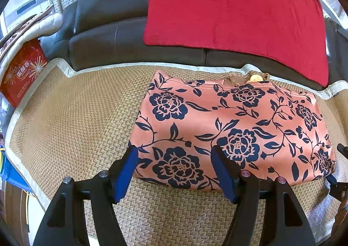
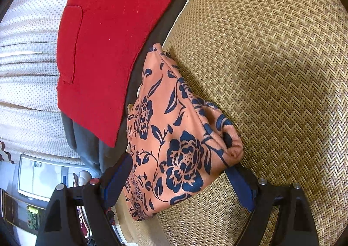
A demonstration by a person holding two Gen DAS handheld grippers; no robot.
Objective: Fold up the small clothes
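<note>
A dark sofa point(image 1: 121, 34) carries a woven mat point(image 1: 71, 124) and a red cloth point(image 1: 235, 13). On the mat lies the folded floral garment point(image 1: 228, 128). Left tool point(image 1: 174, 172) stands wide, empty; right tool point(image 2: 182, 182) wide, straddling the garment's corner without pressing.
</note>
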